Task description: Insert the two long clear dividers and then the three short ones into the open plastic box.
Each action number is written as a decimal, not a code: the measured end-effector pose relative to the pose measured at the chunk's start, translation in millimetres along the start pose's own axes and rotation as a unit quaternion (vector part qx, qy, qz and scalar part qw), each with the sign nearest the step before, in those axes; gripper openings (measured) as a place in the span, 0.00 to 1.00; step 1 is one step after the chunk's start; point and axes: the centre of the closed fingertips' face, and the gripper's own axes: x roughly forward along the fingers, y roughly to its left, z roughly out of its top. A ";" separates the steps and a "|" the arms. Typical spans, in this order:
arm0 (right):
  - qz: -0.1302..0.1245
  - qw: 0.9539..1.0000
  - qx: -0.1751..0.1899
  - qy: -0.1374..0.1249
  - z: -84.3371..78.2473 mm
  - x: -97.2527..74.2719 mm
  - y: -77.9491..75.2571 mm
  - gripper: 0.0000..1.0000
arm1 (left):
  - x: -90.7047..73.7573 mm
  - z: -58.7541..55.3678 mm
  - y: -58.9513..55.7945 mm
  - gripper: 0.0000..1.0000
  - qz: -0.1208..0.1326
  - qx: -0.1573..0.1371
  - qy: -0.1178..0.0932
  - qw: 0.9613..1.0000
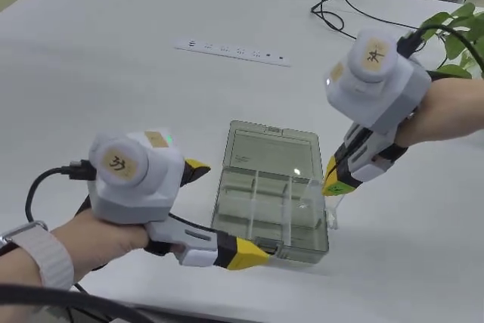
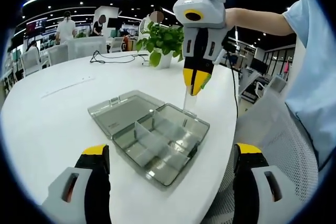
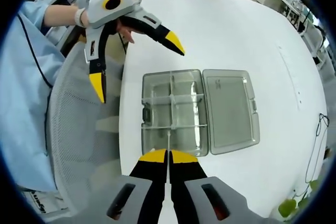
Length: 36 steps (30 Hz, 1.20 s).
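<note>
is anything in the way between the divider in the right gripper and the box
Nothing visible. The right gripper is shut on a clear divider hanging at the edge of the open plastic box, with no object between them. The left gripper is open at the box's opposite side, off that path.

The white table bears an open box, a power strip and, seemingly, a cable.
</note>
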 end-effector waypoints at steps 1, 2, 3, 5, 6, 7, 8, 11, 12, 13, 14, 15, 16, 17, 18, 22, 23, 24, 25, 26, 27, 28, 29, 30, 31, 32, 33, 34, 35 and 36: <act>0.000 1.000 0.000 0.001 0.3 0.9 -0.3 0.02 | -0.5 -1.2 -0.4 1.00 0.000 -0.003 0.000 1.000; 0.000 1.000 -0.002 0.002 0.0 1.6 -0.5 0.02 | -0.9 -1.8 -0.5 1.00 0.000 -0.004 0.000 1.000; -0.001 1.000 -0.002 0.002 0.0 2.1 -0.8 0.02 | -1.4 -2.2 -0.7 1.00 0.001 -0.005 0.000 1.000; 0.001 1.000 -0.003 0.003 1.4 6.2 -2.6 0.02 | -2.7 -3.2 -0.8 1.00 0.002 -0.007 0.000 1.000; 0.001 1.000 -0.004 0.005 1.3 7.2 -3.2 0.02 | -3.5 -3.8 -1.0 0.99 0.002 -0.008 0.000 1.000; 0.003 1.000 -0.004 0.007 0.9 8.1 -3.0 0.02 | -4.0 -4.4 -1.0 0.99 0.002 -0.009 0.000 1.000; 0.002 1.000 -0.005 0.007 1.5 9.2 -2.2 0.02 | -4.7 -5.1 -0.9 0.99 0.002 -0.010 -0.001 1.000; 0.004 1.000 -0.006 0.010 2.1 11.6 -3.7 0.02 | -6.7 -6.5 -0.6 0.99 0.004 -0.013 0.000 1.000; 0.006 1.000 -0.004 0.011 2.2 11.9 -2.0 0.02 | -7.1 -6.8 -0.4 0.99 0.004 -0.014 -0.001 1.000; 0.005 1.000 -0.005 0.011 2.3 12.7 -1.4 0.02 | -7.6 -7.5 0.1 0.99 0.005 -0.016 0.000 1.000; 0.007 1.000 -0.005 0.014 0.9 13.4 -1.2 0.02 | -7.9 -7.8 0.2 0.99 0.005 -0.016 0.000 1.000; 0.006 1.000 -0.006 0.015 0.3 14.7 -1.5 0.02 | -8.5 -7.9 0.0 0.99 0.006 -0.017 -0.001 1.000; 0.006 1.000 -0.005 0.016 -0.1 16.0 -2.8 0.02 | -8.7 -8.2 0.0 0.99 0.006 -0.018 0.000 1.000; 0.009 1.000 -0.004 0.017 -0.8 17.1 -2.5 0.02 | -8.8 -8.4 0.3 0.99 0.006 -0.019 -0.001 1.000; 0.007 1.000 -0.005 0.018 -1.0 17.7 -2.8 0.02 | -9.0 -8.6 0.4 0.99 0.007 -0.020 -0.001 1.000; 0.007 1.000 -0.004 0.019 -1.6 17.8 -2.3 0.02 | -9.5 -9.9 1.4 0.98 0.007 -0.022 0.000 1.000; 0.007 1.000 -0.005 0.018 -1.0 17.8 -1.7 0.02 | -9.5 -9.7 1.3 0.98 0.007 -0.022 -0.001 1.000; 0.009 1.000 -0.003 0.019 -0.7 18.1 0.0 0.02 | -9.5 -9.5 1.3 0.98 0.006 -0.022 -0.001 1.000; 0.009 1.000 -0.004 0.020 -0.3 18.6 0.8 0.02 | -9.5 -9.7 1.8 0.98 0.007 -0.023 -0.001 1.000; 0.009 1.000 -0.009 0.022 -0.4 19.2 -0.6 0.02 | -9.5 -9.8 2.0 0.98 0.007 -0.023 0.000 1.000; 0.009 1.000 -0.009 0.022 -0.4 19.3 -1.7 0.02 | -9.5 -9.6 1.8 0.98 0.007 -0.023 -0.001 1.000; 0.008 1.000 -0.011 0.023 -1.1 18.6 -3.2 0.02 | -9.4 -9.3 1.9 0.98 0.007 -0.023 -0.001 1.000; 0.009 1.000 -0.011 0.023 -1.5 18.4 -3.7 0.02 | -9.1 -9.2 2.2 0.98 0.007 -0.024 -0.001 1.000; 0.010 1.000 -0.010 0.023 -1.6 18.8 -4.5 0.02 | -8.8 -9.1 2.3 0.98 0.007 -0.024 -0.001 1.000; 0.010 1.000 -0.009 0.024 -1.8 19.0 -4.8 0.02 | -8.5 -9.0 2.1 0.97 0.006 -0.023 -0.002 1.000; 0.011 1.000 -0.008 0.024 -1.6 19.2 -4.1 0.02 | -8.1 -8.5 1.6 0.97 0.006 -0.024 -0.002 1.000; 0.010 1.000 -0.009 0.026 -1.7 19.8 -3.5 0.02 | -7.7 -8.4 1.0 0.97 0.005 -0.024 -0.003 1.000; 0.008 0.999 -0.015 0.029 -2.1 20.8 -3.7 0.02 | -7.1 -8.2 0.1 0.97 0.004 -0.023 -0.003 1.000; 0.005 0.999 -0.022 0.032 -2.1 22.0 -3.8 0.02 | -6.6 -8.2 -0.7 0.97 0.004 -0.023 -0.003 1.000; 0.005 0.999 -0.021 0.034 -1.8 23.5 -3.4 0.02 | -6.2 -8.4 -1.1 0.97 0.003 -0.023 -0.002 1.000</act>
